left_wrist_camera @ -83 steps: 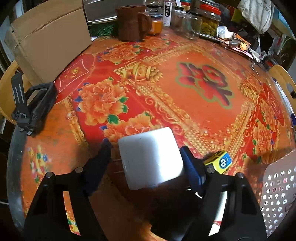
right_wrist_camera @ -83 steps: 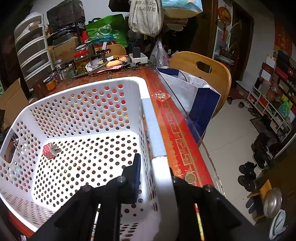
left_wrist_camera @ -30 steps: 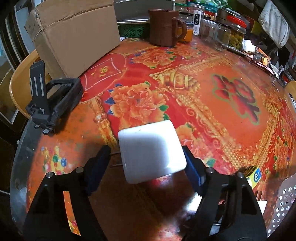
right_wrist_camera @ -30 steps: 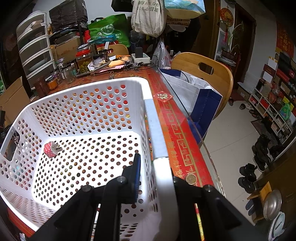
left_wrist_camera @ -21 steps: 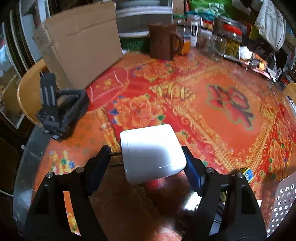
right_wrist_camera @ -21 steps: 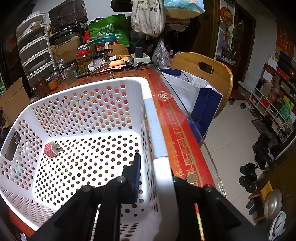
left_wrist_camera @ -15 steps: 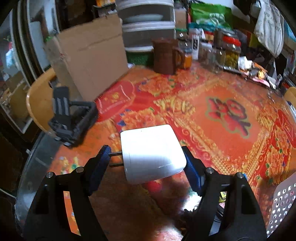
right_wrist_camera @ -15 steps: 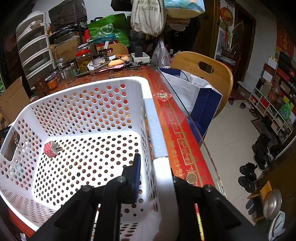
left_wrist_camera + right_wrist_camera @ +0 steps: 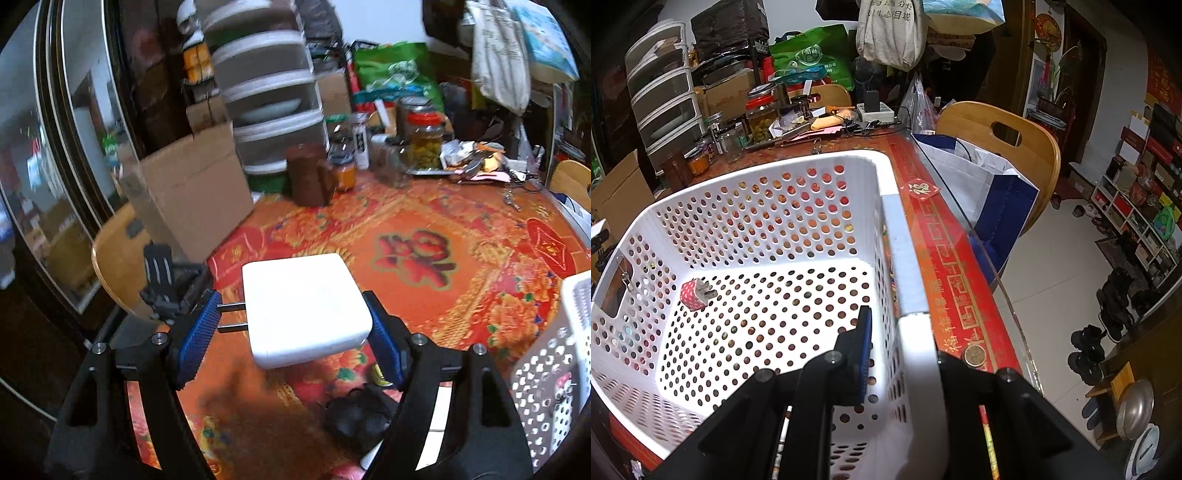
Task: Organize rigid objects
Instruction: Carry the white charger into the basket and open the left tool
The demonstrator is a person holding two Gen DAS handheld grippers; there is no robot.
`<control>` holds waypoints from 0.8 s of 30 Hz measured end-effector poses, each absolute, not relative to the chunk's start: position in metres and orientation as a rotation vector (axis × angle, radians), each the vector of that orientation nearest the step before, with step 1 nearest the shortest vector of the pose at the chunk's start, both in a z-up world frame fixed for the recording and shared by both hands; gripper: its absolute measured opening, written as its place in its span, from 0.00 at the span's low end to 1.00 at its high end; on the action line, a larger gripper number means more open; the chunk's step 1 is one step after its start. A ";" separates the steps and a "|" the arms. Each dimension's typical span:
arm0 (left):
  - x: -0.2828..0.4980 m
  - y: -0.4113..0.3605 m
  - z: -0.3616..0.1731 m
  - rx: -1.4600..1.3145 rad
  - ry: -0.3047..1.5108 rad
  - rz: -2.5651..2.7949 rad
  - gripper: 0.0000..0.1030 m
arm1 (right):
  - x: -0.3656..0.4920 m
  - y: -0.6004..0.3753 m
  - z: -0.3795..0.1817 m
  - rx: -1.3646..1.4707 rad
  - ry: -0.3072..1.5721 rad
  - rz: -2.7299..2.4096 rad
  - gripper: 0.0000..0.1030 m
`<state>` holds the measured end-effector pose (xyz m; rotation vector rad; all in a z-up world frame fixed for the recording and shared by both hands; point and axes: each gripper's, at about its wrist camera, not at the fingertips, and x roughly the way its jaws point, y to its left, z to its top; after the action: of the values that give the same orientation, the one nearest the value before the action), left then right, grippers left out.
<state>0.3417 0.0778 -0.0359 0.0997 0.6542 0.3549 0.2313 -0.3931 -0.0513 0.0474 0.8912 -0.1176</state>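
Observation:
My left gripper (image 9: 295, 339) is shut on a white square power adapter (image 9: 304, 308) and holds it well above the red patterned table, its two metal prongs pointing left against the left pad. My right gripper (image 9: 905, 354) is shut on the right rim of a white perforated basket (image 9: 905, 266). A small red dotted plug (image 9: 694, 293) lies on the basket floor at the left. The basket's corner (image 9: 554, 350) shows at the right of the left wrist view.
A cardboard box (image 9: 192, 195), a brown mug (image 9: 310, 177) and several jars (image 9: 424, 140) stand at the table's far side. A black folding holder (image 9: 170, 284) lies at the left edge. A black lump (image 9: 358, 413) lies under the left gripper. A wooden chair (image 9: 1001, 147) and a paper bag (image 9: 990, 188) stand right of the table.
My left gripper has risen and tilted up with the white adapter, so the table lies lower and the basket corner has come into view. The right gripper and basket have stayed still.

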 end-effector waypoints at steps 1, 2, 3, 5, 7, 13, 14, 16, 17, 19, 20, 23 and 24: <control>0.339 0.072 -0.031 0.107 0.645 0.350 0.72 | 0.231 -0.393 -0.051 0.047 0.890 -0.117 0.12; 0.334 0.064 -0.023 0.118 0.635 0.343 0.72 | 0.231 -0.393 -0.051 0.048 0.888 -0.115 0.12; 0.332 0.059 -0.018 0.126 0.632 0.339 0.72 | 0.231 -0.393 -0.051 0.049 0.887 -0.113 0.12; 0.327 0.047 -0.007 0.142 0.626 0.324 0.72 | 0.230 -0.394 -0.051 0.052 0.885 -0.109 0.12; 0.322 0.034 0.001 0.160 0.617 0.310 0.72 | 0.230 -0.394 -0.051 0.055 0.883 -0.105 0.12; 0.305 -0.012 0.024 0.195 0.595 0.225 0.72 | 0.230 -0.396 -0.050 0.064 0.878 -0.088 0.12; 0.302 -0.020 0.026 0.200 0.593 0.212 0.72 | 0.230 -0.396 -0.050 0.066 0.878 -0.086 0.12; 0.297 -0.036 0.031 0.214 0.585 0.185 0.72 | 0.229 -0.396 -0.050 0.068 0.877 -0.084 0.12; 0.294 -0.045 0.033 0.221 0.581 0.169 0.72 | 0.229 -0.396 -0.050 0.069 0.876 -0.084 0.12; 0.289 -0.063 0.036 0.231 0.578 0.134 0.72 | 0.229 -0.397 -0.050 0.072 0.875 -0.082 0.12; 0.288 -0.069 0.037 0.234 0.579 0.121 0.72 | 0.229 -0.397 -0.050 0.072 0.874 -0.082 0.12; 0.281 -0.097 0.043 0.244 0.585 0.047 0.72 | 0.229 -0.397 -0.050 0.074 0.875 -0.081 0.12; 0.279 -0.105 0.044 0.254 0.584 0.030 0.72 | 0.229 -0.397 -0.050 0.075 0.874 -0.081 0.12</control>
<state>0.2791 -0.1054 0.0444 0.2541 0.5838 0.0304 0.2289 -0.3970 -0.0503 0.0753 0.8744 -0.0810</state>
